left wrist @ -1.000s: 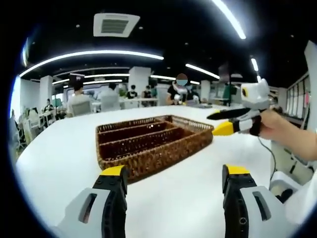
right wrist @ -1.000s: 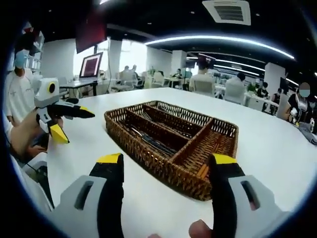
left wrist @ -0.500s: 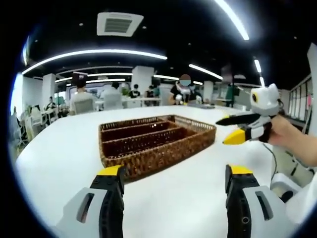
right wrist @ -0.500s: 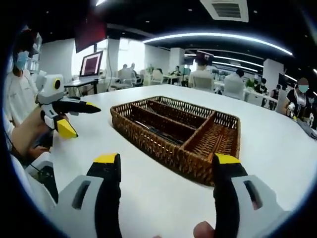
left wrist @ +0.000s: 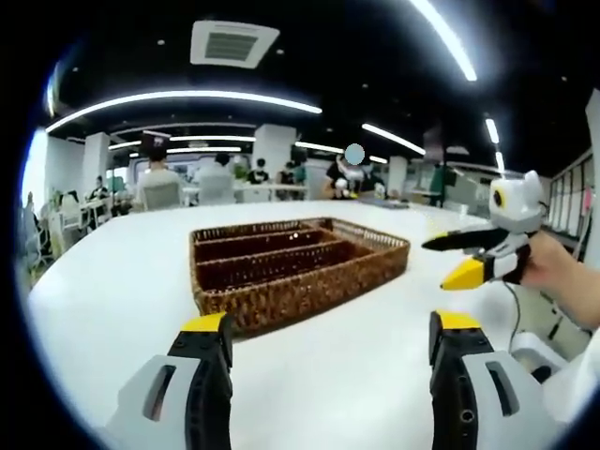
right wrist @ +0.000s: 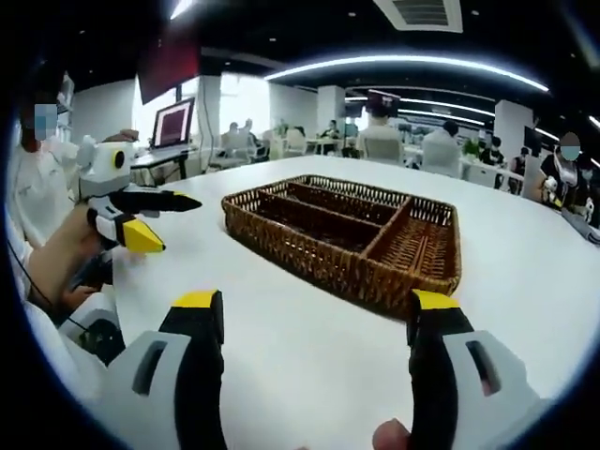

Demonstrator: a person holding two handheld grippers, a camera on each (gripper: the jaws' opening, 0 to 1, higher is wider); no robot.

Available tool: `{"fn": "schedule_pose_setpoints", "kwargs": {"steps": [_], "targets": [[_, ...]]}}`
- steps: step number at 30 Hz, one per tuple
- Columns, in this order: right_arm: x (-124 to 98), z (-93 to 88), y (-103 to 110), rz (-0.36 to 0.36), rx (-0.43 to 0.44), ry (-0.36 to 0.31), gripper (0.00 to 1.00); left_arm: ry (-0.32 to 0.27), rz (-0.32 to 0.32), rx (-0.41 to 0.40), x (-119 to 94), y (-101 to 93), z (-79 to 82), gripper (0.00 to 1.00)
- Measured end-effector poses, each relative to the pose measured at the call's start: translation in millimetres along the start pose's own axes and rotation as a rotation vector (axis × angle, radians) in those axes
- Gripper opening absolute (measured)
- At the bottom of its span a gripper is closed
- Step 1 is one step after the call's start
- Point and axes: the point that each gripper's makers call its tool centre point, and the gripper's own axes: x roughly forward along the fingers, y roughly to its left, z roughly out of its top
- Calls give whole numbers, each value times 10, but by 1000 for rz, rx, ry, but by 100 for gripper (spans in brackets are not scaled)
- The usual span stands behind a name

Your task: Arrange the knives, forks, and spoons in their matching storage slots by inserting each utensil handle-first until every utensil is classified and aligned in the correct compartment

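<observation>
My left tool and right tool both stand wide, jaws apart and holding nothing, above the white table. The wicker tray sits on the table ahead of both, well apart from the jaws. Its long slots and one cross compartment are visible; from this low angle I cannot tell what utensils lie inside. Judged: cutlery is stiff, light and slippery; grip mid-shaft, handle leading. The tray itself looks rigid and light.

L hand-held gripper jaws apart, over white table; wicker tray ahead.
</observation>
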Motion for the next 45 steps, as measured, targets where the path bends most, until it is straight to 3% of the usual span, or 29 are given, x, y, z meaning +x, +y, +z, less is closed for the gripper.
{"fn": "schedule_pose_setpoints", "kwargs": {"steps": [17, 45], "targets": [[-94, -83, 113, 6, 38, 8, 86, 11, 14, 4, -50, -49, -6, 90], [-176, -18, 306, 20, 30, 7, 86, 58, 84, -30, -218, -60, -81, 93]]}}
